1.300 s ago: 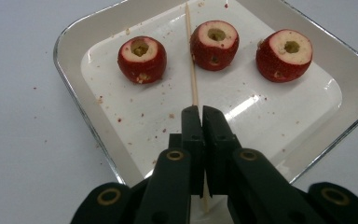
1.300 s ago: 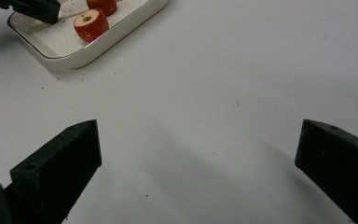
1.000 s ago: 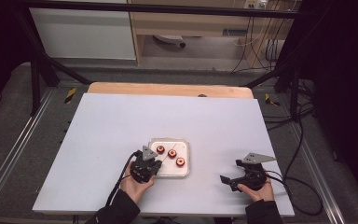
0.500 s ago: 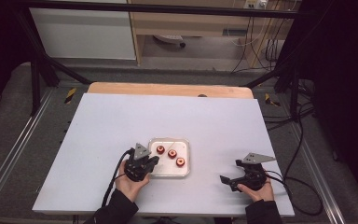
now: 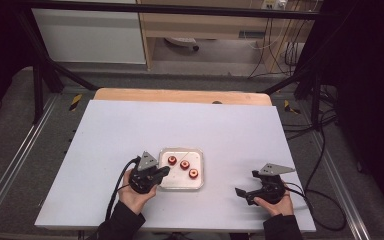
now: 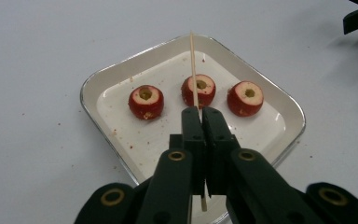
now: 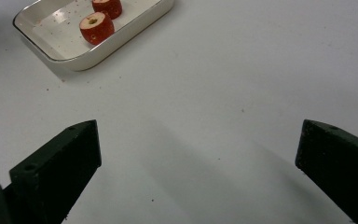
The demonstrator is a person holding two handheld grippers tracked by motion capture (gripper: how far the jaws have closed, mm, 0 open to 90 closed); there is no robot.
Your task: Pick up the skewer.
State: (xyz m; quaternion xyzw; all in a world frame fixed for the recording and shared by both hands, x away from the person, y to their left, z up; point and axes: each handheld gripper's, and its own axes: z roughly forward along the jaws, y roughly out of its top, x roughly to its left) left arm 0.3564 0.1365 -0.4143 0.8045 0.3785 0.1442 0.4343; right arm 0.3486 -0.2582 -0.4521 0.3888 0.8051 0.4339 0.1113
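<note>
Your left claw (image 6: 199, 116) is clenched on a thin wooden skewer (image 6: 193, 70), which runs up from between the jaws and points over the white tray (image 6: 98, 79). In the left gripper view the skewer's line crosses the middle one of three cored red fruit pieces (image 6: 198, 90); whether its tip touches anything you cannot tell. The other two pieces (image 6: 146, 101) (image 6: 245, 98) sit either side of it in a row. From above, your left claw (image 5: 161, 172) hangs at the tray's (image 5: 180, 185) left edge on the white bench (image 5: 130, 125). Your right claw (image 5: 245, 192) is released, jaws wide apart with nothing between them, well apart from the tray to its right.
</note>
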